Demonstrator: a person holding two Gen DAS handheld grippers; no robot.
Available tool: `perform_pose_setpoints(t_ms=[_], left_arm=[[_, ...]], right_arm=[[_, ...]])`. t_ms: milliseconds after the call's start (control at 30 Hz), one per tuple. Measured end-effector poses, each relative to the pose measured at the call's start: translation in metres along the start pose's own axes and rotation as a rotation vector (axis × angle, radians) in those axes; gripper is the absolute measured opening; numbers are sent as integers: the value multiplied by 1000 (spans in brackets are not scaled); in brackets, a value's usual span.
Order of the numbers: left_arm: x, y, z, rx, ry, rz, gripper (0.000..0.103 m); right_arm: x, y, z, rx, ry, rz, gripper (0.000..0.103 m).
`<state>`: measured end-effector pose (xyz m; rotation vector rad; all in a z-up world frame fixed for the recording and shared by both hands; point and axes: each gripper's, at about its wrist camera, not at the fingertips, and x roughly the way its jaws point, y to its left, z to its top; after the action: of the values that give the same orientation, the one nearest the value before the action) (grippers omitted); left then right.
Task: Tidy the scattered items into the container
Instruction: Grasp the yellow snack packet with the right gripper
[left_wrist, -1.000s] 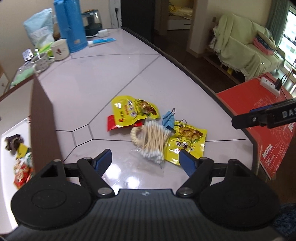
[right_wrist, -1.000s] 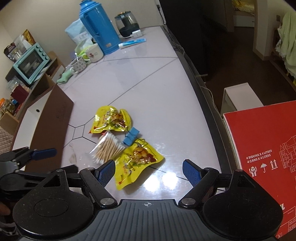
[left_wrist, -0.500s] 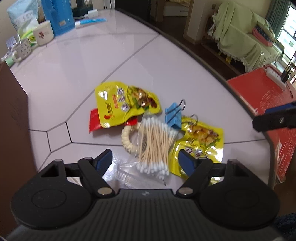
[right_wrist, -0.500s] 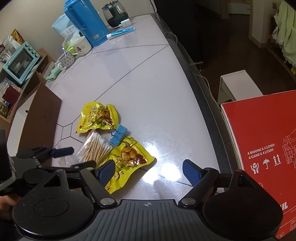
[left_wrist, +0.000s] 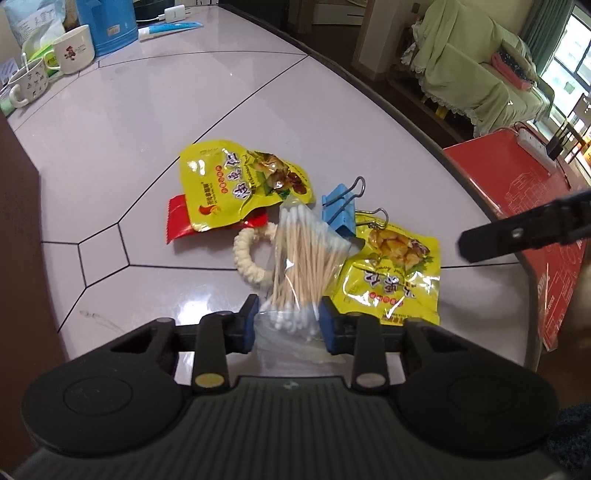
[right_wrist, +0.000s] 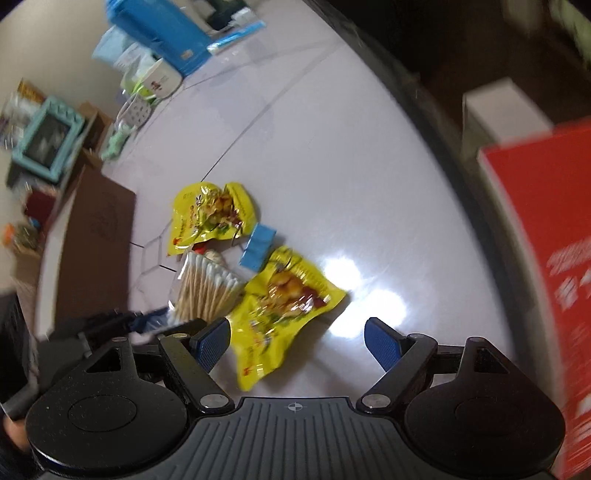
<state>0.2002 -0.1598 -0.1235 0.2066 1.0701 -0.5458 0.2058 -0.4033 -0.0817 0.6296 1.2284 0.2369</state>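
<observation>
Left gripper (left_wrist: 286, 325) fingers clamped on the near end of the swab bag (left_wrist: 301, 266), pads pressing the clear plastic at the cotton tips. Right gripper (right_wrist: 297, 339) fingers apart, holding nothing, hovering over the near yellow pouch (right_wrist: 284, 306); that view is motion-blurred. Step in hand, as I judge it: lift the swabs and carry them to the brown box (right_wrist: 96, 236) at the table's left edge. To do it well: raise straight up before swinging left, since the bag lies across the rope ring (left_wrist: 249, 258) and touches the blue clip (left_wrist: 340, 210), and a sideways drag could pull them along. Keep the squeeze firm; slick film may slip. Bag looks transparent and loose, wooden sticks bundled inside, white tips at both ends, far end resting among the pile. Pile sits mid-table toward the near edge: far yellow pouch (left_wrist: 240, 184) over a red packet (left_wrist: 177, 219), ring, clip, near pouch.
</observation>
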Motion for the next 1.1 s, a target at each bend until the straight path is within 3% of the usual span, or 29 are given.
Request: perform_pose_setpoints(t_ms=[200,400,467,600,633,667,733,1033,1067,1100], left_arm=[[-6,2,-6,-38,7,-30,27],[-8,8,-8,-73,16,-29,27],[-8,11,-10,-81,21,-25,27],[-10,11,-13,-100,23,-29,27],[-10,11,-13,-102,22,-30,27],[-11,11,-14,-105,21,-30,27],[-12,10,-15,-109,20,-31,27],[-27,10,-20,-121,-3,-36,27],[-30,10,-21,-122,-6,-38,27],[-32,9,-22,-121,-9,-42,27]], right_arm=[[19,-20,-1,178,57,112,82],[25,-29,5,305,17,209,81],[33,-27,7,320,39,189,43],[42,-7,8,260,52,110,41],[43,-2,9,239,51,89,36],[45,4,9,218,50,70,24],[47,9,10,178,48,53,24],[28,9,-7,125,40,65,10],[24,9,-9,120,34,64,0],[20,9,-11,116,29,63,0]])
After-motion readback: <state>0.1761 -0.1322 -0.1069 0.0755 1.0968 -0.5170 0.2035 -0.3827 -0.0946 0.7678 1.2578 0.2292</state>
